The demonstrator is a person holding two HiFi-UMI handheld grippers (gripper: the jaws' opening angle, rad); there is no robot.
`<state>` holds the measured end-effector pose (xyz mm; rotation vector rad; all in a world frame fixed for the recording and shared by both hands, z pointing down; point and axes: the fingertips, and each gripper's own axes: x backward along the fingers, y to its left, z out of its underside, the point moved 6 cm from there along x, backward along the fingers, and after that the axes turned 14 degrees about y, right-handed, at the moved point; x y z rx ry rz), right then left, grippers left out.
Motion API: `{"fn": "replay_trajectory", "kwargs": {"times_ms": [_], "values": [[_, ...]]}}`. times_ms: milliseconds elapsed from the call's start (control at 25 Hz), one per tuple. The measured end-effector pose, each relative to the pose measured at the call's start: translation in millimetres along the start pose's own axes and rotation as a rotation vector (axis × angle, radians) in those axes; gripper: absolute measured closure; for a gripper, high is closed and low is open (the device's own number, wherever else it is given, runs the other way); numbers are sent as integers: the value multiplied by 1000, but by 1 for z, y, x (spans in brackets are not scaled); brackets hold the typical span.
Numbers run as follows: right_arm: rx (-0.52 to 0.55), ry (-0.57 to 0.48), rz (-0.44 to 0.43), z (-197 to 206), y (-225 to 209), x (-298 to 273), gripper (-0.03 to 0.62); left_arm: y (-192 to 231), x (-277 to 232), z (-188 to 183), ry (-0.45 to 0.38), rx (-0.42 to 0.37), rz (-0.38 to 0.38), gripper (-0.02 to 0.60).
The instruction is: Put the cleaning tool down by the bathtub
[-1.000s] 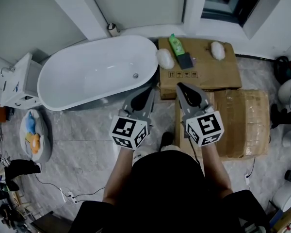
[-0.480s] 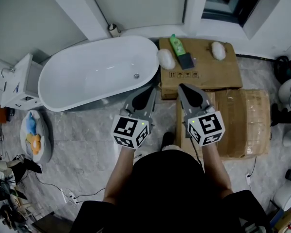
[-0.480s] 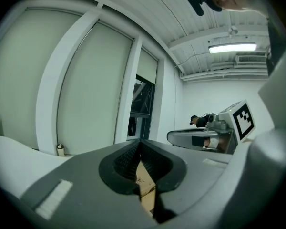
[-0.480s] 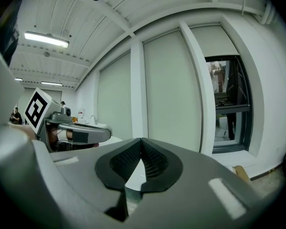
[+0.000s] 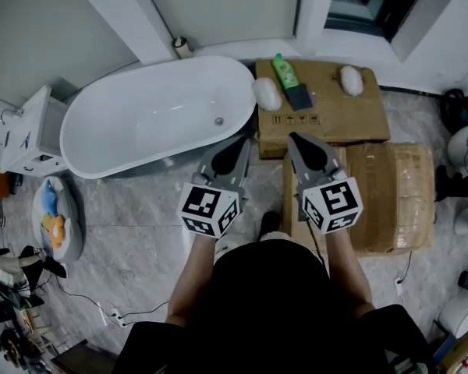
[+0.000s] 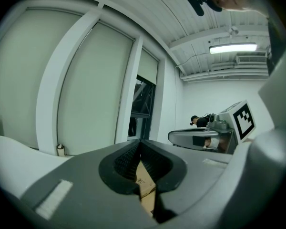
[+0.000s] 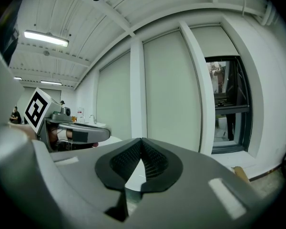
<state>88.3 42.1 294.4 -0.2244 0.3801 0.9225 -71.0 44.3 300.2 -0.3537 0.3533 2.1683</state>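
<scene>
Both grippers are held side by side in front of the person's body, above the grey floor [image 5: 132, 209], and are pointed toward the bathtub [image 5: 152, 119] and the cardboard boxes. The left gripper [image 5: 244, 142] is seen closed: in its own view the ribbed pads are pressed together at the tips and nothing is caught between them. The right gripper [image 5: 292, 137] is closed in the same way, with nothing held. The left one is placed by the rounded end of the white bathtub, and the right one over the near edge of a tape-wrapped box [image 5: 394, 197]. The cleaning tool [image 5: 299, 97], a dark flat piece, is laid on top of the flat cardboard box [image 5: 351, 119] just beside the bathtub's end, well apart from both grippers. On that box it is touched at its upper end by a green bottle [image 5: 284, 71], a white bundle [image 5: 266, 94] is found just to its left, and a second white bundle [image 5: 350, 80] is set further right.
</scene>
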Motion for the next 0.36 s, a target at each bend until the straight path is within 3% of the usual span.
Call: {"fn": "replay_trajectory", "kwargs": {"times_ms": [360], "values": [[9, -2, 11, -1, -1, -4, 588, 5, -2, 0, -4, 3, 0, 583]]}}
